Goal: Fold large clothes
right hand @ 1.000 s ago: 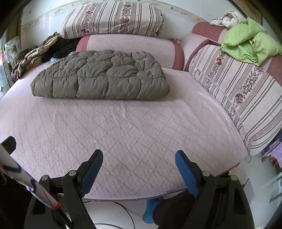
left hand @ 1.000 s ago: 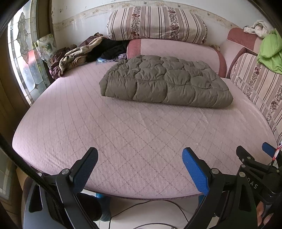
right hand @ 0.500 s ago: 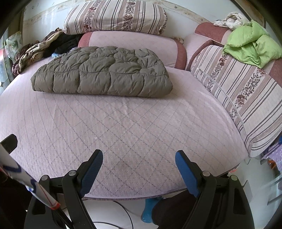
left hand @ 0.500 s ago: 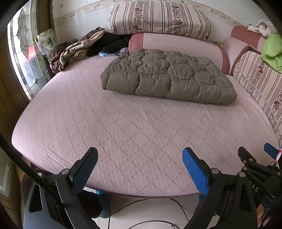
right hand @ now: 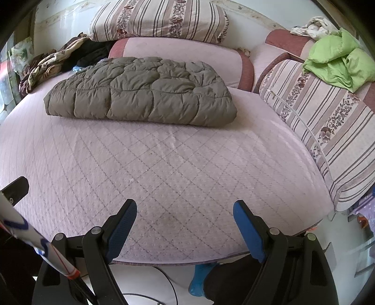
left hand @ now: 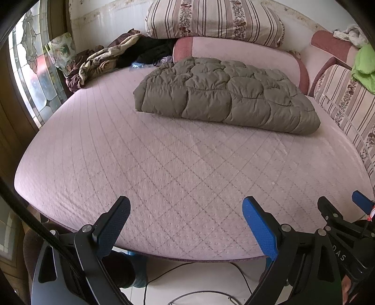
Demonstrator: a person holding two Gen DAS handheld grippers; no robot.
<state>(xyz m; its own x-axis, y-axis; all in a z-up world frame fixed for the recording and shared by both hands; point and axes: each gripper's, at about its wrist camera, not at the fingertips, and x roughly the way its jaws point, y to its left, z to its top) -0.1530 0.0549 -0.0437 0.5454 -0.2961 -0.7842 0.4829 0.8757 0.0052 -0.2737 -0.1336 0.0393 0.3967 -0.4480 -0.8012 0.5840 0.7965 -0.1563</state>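
Change minimal: olive quilted puffer jacket [left hand: 225, 93], lying folded at far side of pink quilted bed [left hand: 164, 176], sits lower in both views (slight camera tilt). Left gripper [left hand: 185, 225] and right gripper [right hand: 184, 225] spread, empty, well apart from it. Fold looks finished.

1. A pink quilted bed [left hand: 164, 164] is taking up most of both views, diamond stitching all over it.
2. A long striped floral pillow [left hand: 211, 21] is sitting on top of a pink bolster [right hand: 182, 58] at the head of the bed.
3. A heap of brown and dark clothes [left hand: 103, 61] is piling up in the far left corner, right by a stained-glass window [left hand: 30, 70].
4. A lime green garment [right hand: 337, 61] is lying crumpled on the striped cushion [right hand: 328, 122] along the right side, with a whitish rag [right hand: 309, 25] just behind it.
5. A thin cable [left hand: 199, 293] is trailing over the white floor below the bed's edge.
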